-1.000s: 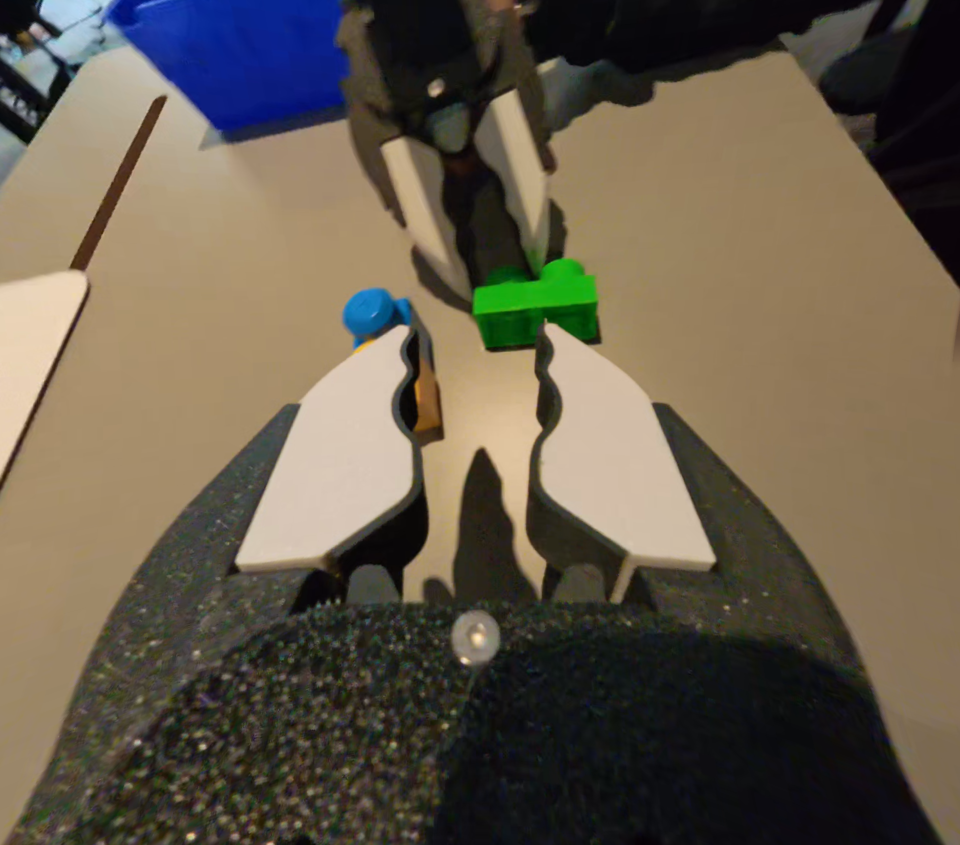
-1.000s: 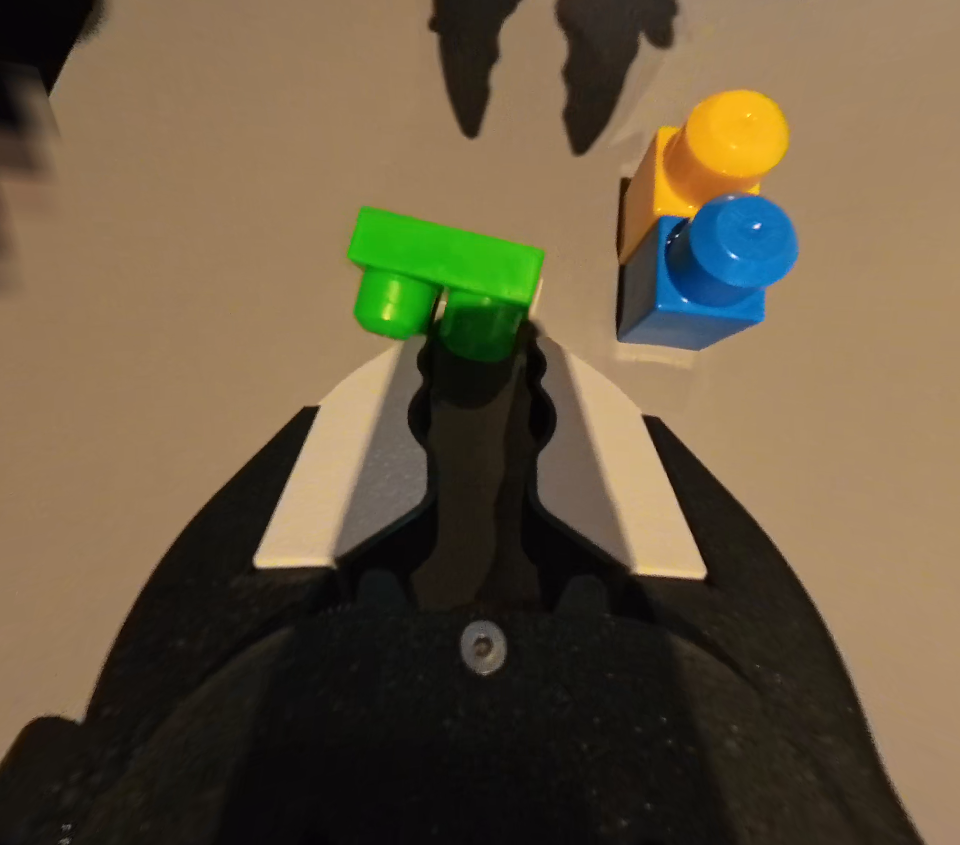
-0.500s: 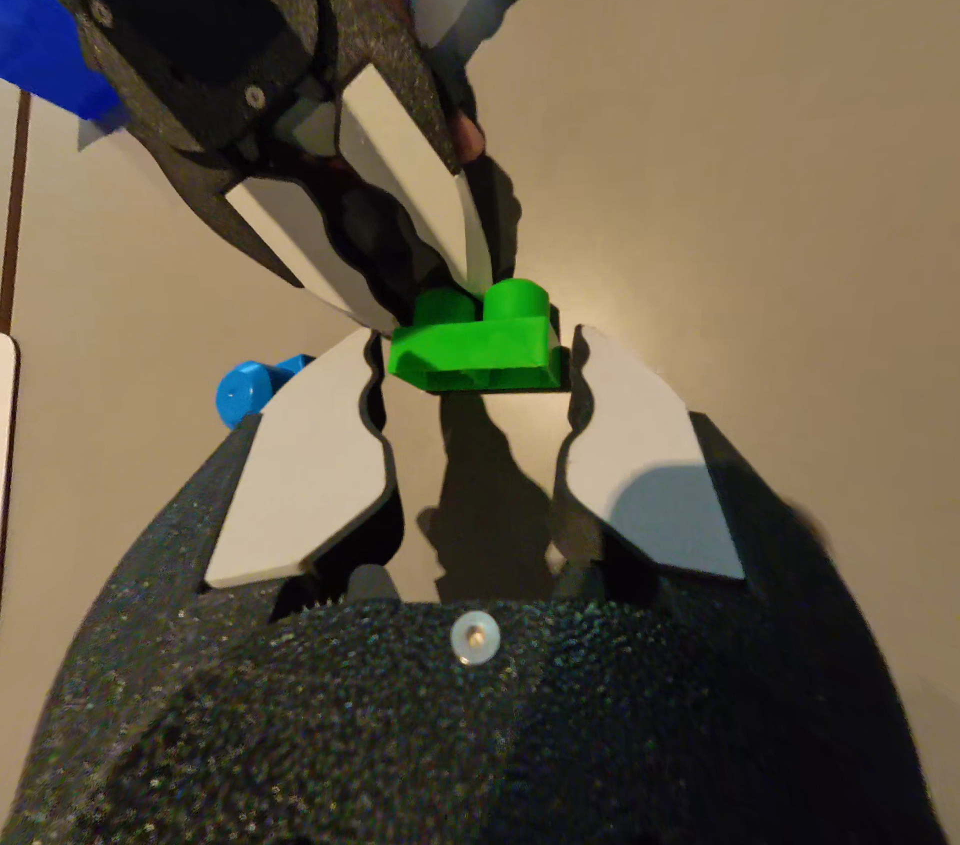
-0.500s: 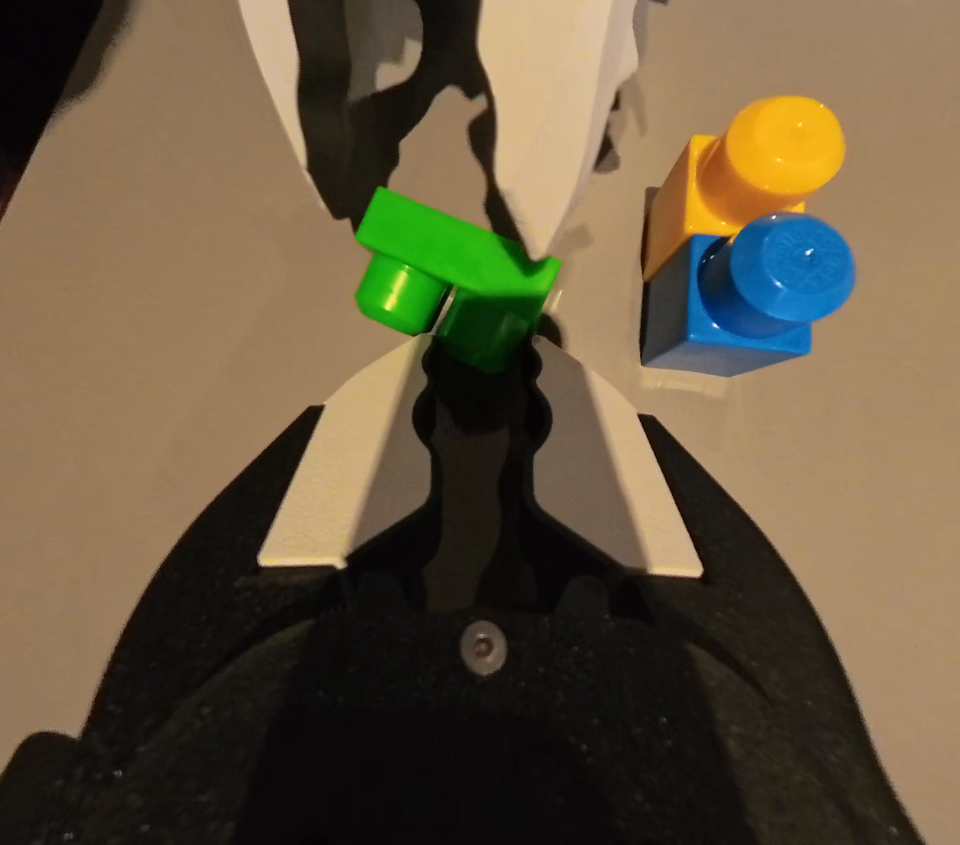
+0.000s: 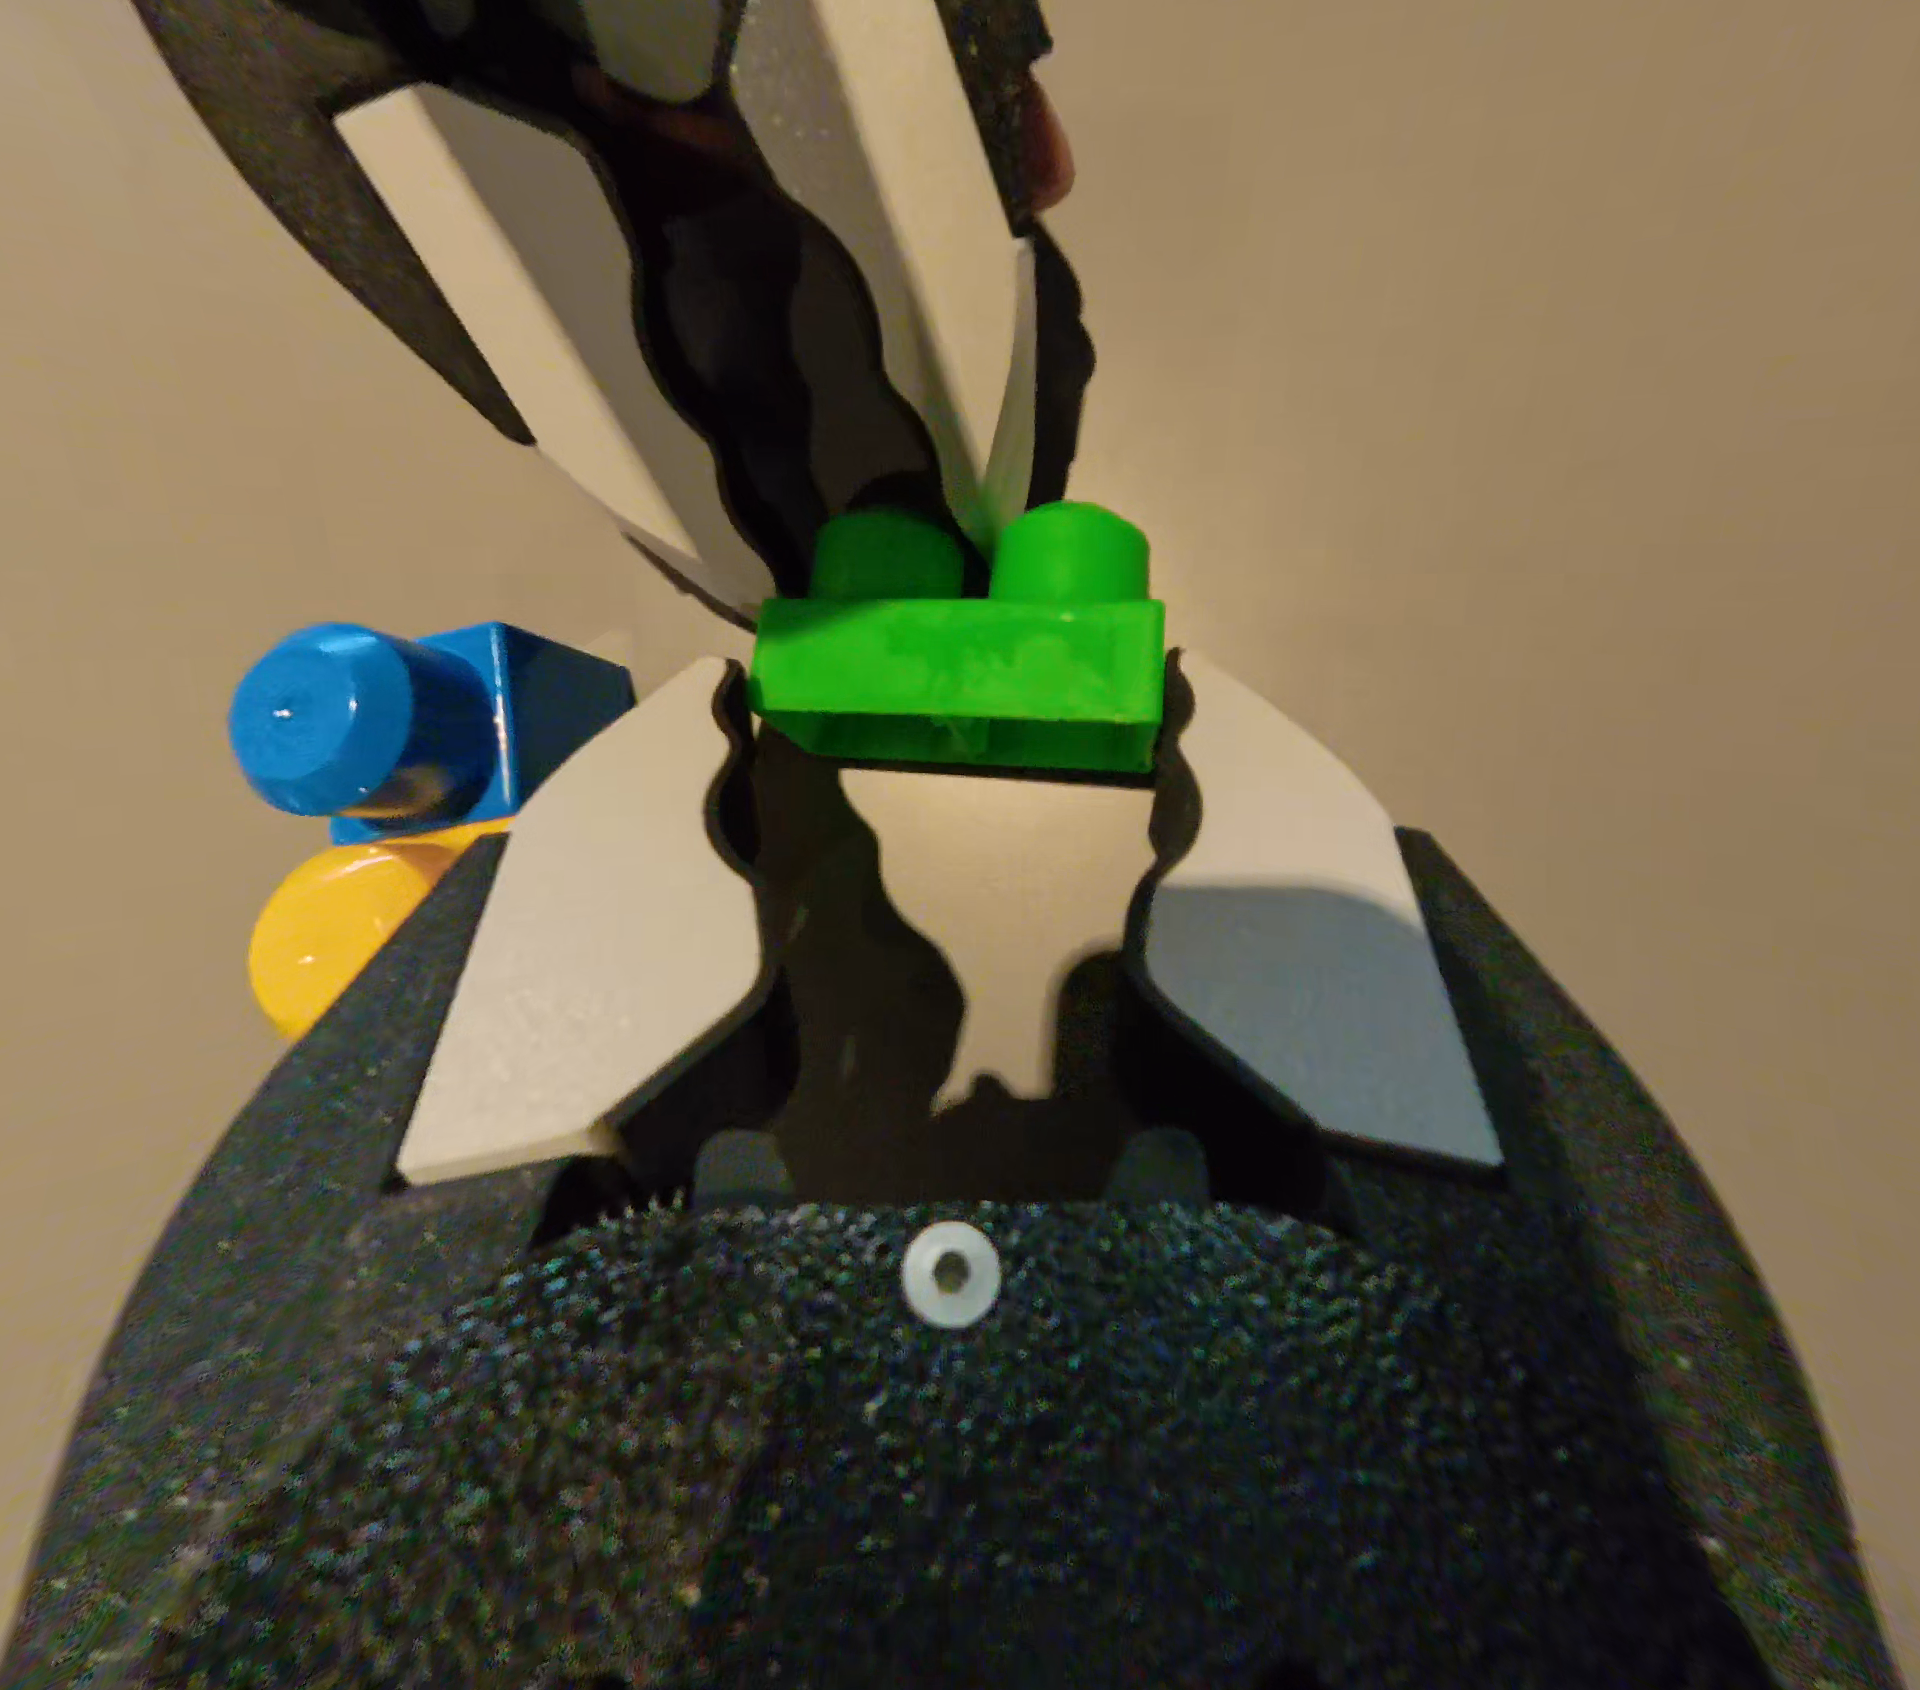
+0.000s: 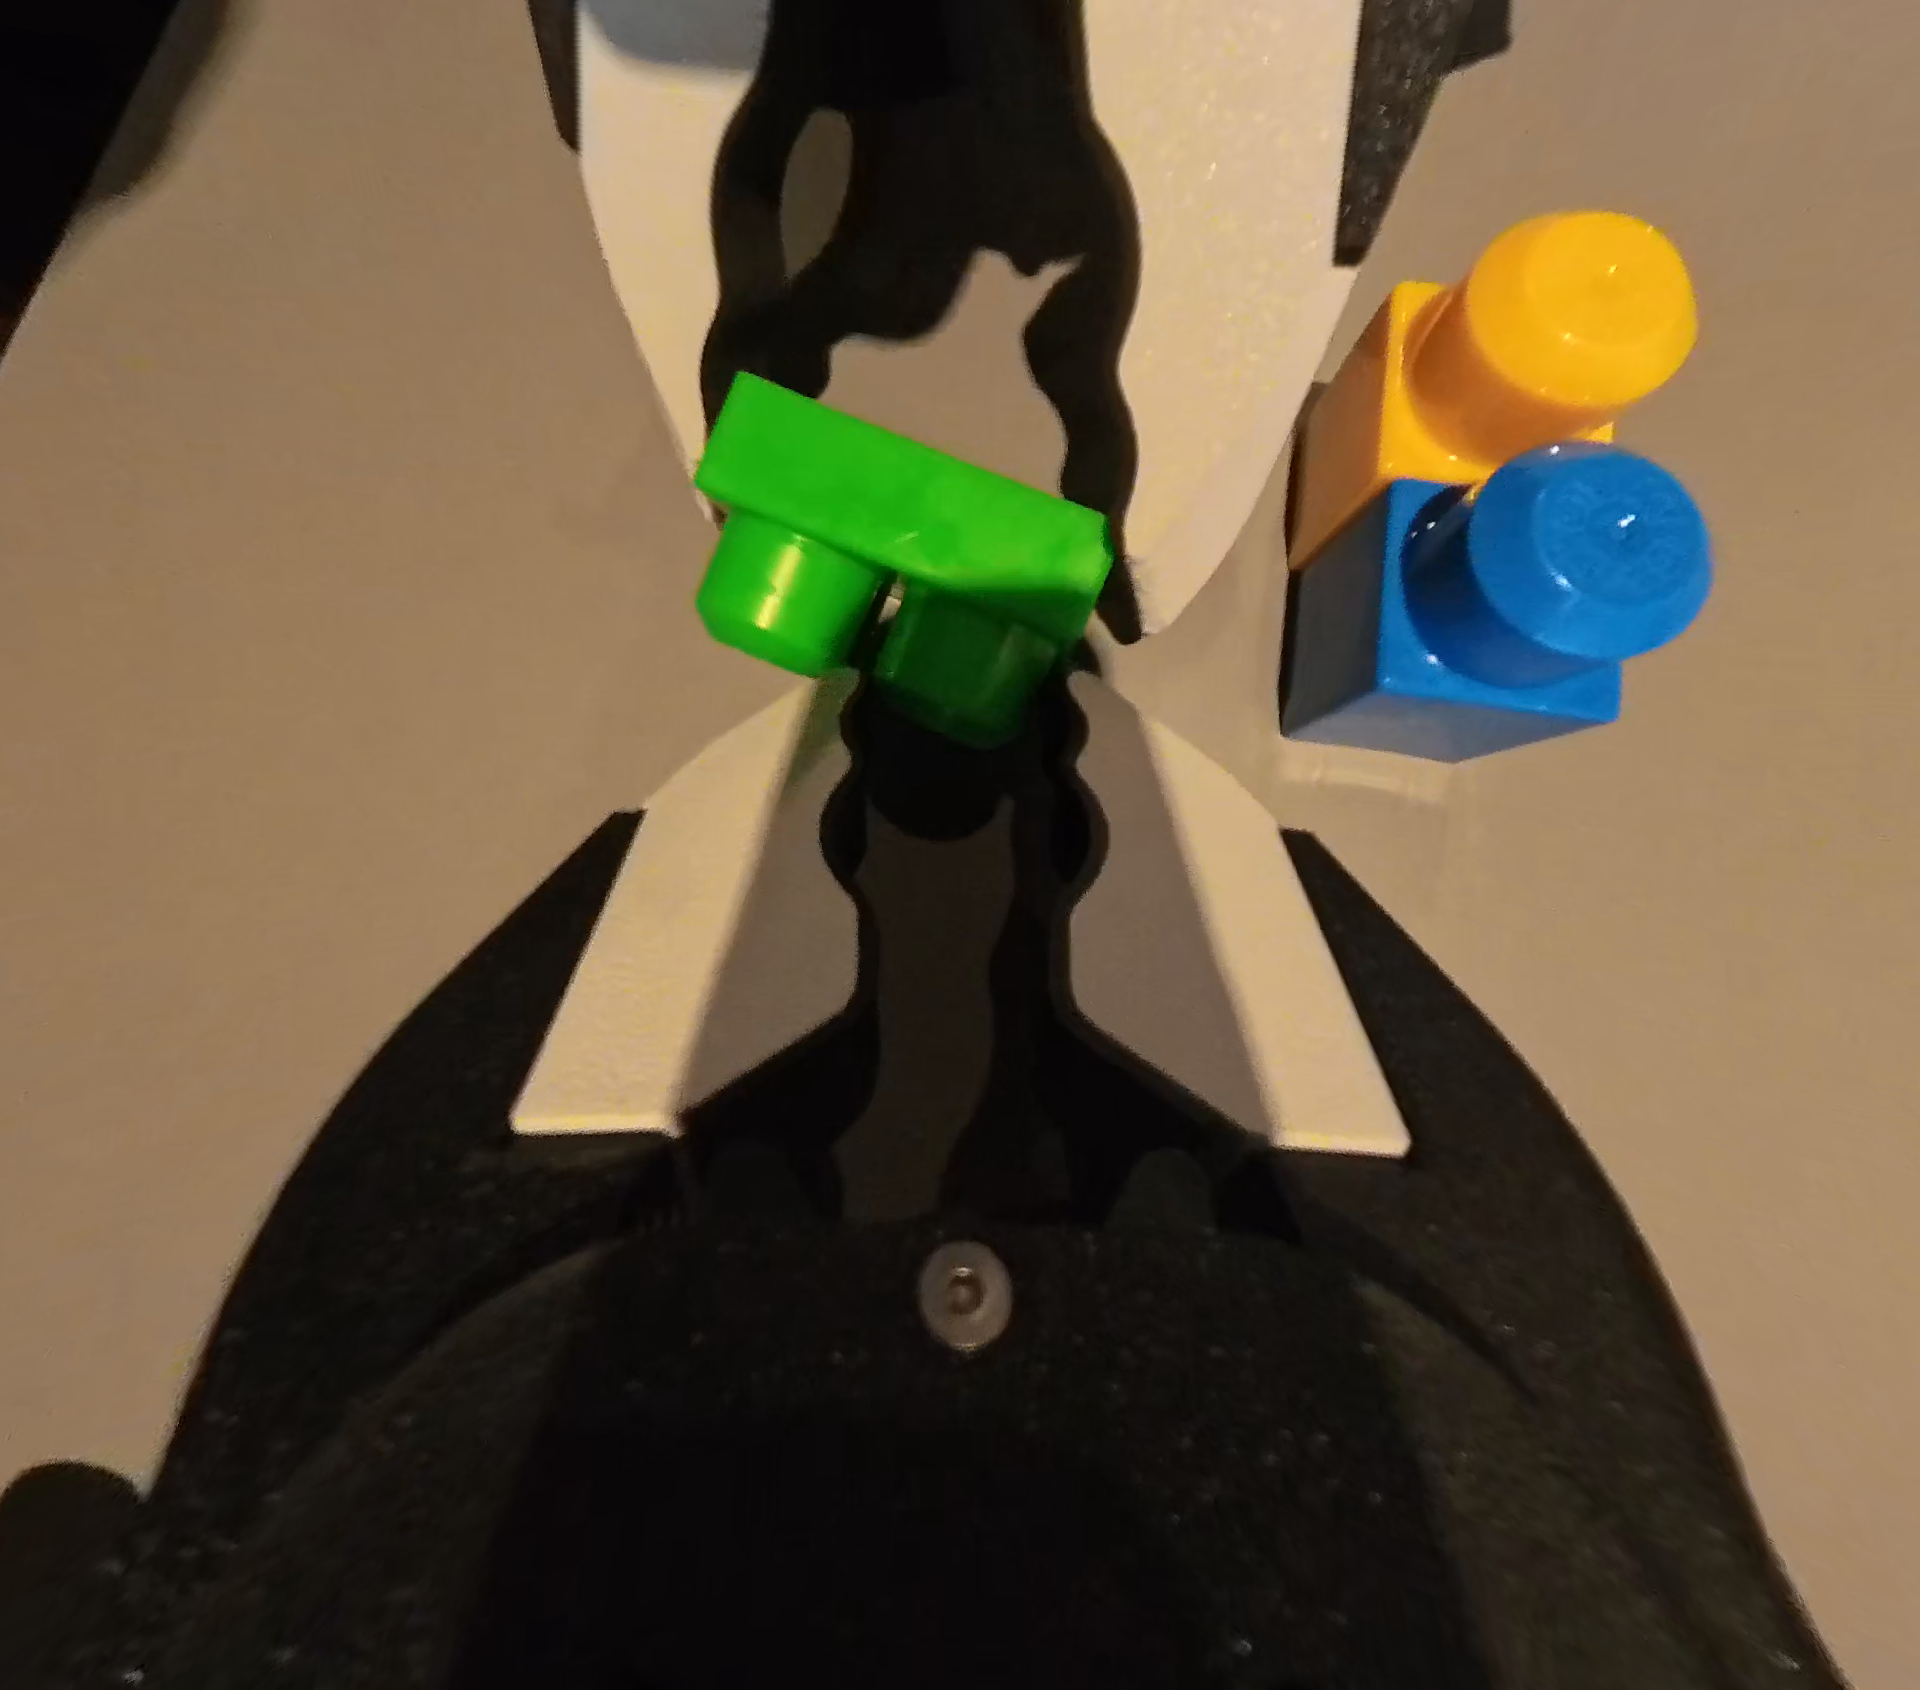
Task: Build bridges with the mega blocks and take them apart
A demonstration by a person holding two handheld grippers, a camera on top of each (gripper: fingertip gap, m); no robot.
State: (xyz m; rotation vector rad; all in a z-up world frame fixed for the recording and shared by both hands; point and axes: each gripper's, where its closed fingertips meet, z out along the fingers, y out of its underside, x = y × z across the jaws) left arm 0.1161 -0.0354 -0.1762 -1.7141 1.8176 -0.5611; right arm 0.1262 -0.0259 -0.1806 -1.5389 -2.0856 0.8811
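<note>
A green two-stud block hangs tilted just above the tan table. My right gripper is shut on one of its studs; it comes in from the top of the left wrist view. My left gripper is open, its tips closely flanking the two ends of the green block; I see thin dark gaps at both ends. It comes in from the top of the right wrist view. A blue one-stud block and a yellow one-stud block stand side by side on the table.
In the left wrist view the blue block and the yellow block sit just left of my left finger, the yellow one partly hidden. A person's fingertip shows behind the right gripper. Bare table lies around. The grippers are tip to tip, or close to it.
My left gripper has opened wider and moved in, so the green block now sits between its tips. The right gripper has kept its hold on the stud.
</note>
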